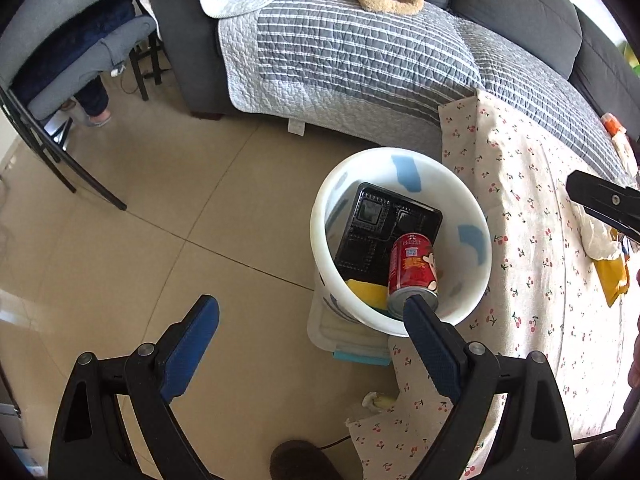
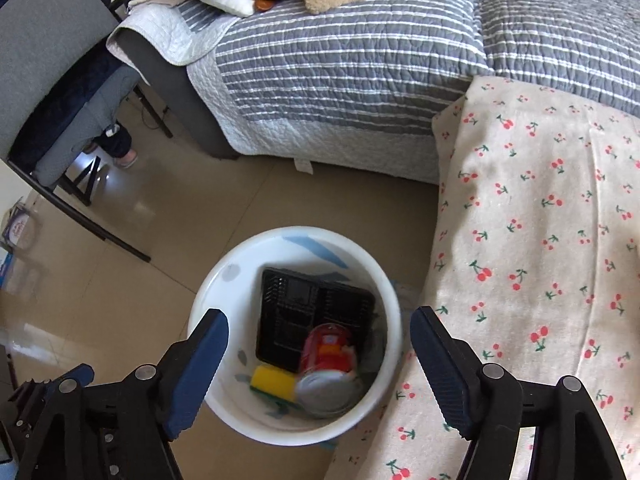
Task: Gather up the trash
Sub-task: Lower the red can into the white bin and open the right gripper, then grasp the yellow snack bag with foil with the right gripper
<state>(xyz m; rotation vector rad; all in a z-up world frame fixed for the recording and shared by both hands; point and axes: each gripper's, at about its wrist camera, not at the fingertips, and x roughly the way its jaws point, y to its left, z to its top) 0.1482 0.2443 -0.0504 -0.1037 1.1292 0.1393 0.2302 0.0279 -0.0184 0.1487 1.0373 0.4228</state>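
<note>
1. Below, the white bin (image 2: 224, 412) stood on the floor beside the cherry-print cloth (image 2: 540, 240); a red can (image 2: 326, 350), a black tray (image 2: 304, 312) and a yellow sponge (image 2: 272, 378) lay inside it.
2. The right tool (image 2: 319, 330) hung over the bin, fingers apart, nothing between them.
3. The left tool (image 1: 311, 316) stood wide apart and empty; crumpled trash (image 1: 600, 236) lay on the cloth.

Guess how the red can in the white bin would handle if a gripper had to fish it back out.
The red can looks like rigid metal, so probably stiff, though thin walls might dent. It leans on the black tray inside the white bin, so a nudge would likely roll or slide it. Its glossy round side may slip between flat pads.
</note>
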